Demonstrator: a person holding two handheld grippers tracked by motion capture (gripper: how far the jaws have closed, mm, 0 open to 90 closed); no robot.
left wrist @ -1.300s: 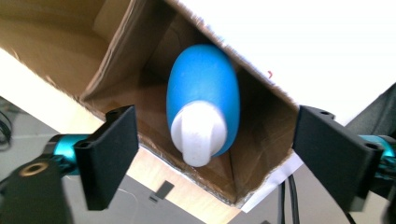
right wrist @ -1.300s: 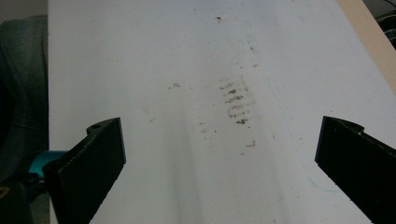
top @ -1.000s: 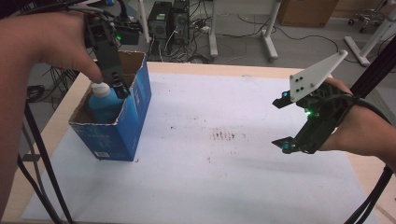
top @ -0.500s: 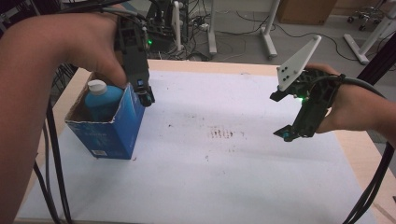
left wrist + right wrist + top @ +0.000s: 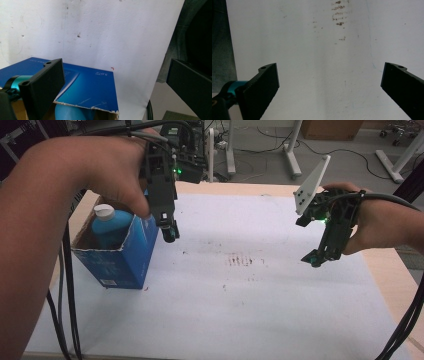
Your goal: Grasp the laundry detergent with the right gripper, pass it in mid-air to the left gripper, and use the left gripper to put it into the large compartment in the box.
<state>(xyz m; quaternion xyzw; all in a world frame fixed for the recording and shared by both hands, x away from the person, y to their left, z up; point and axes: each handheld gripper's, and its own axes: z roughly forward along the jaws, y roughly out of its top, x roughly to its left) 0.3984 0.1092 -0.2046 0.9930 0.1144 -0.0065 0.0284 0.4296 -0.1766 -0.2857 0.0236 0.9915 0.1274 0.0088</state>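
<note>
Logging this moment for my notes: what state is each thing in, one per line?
Left gripper: open, empty, beside the box.
Right gripper: open, empty, above the sheet.
Box: upright, top open, bottle inside.
Bottle: upright, white cap on.
White sheet: flat, stained near the middle.

Left gripper: jaws spread wide, pointing down, held raised.
Right gripper: jaws wide apart, tilted downward, raised.

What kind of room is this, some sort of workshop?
Probably a lab or test workspace. A white-covered table serves as a work surface, cables trail across the floor behind it among metal stand legs, and a person's hands hold wired tools over it.
</note>
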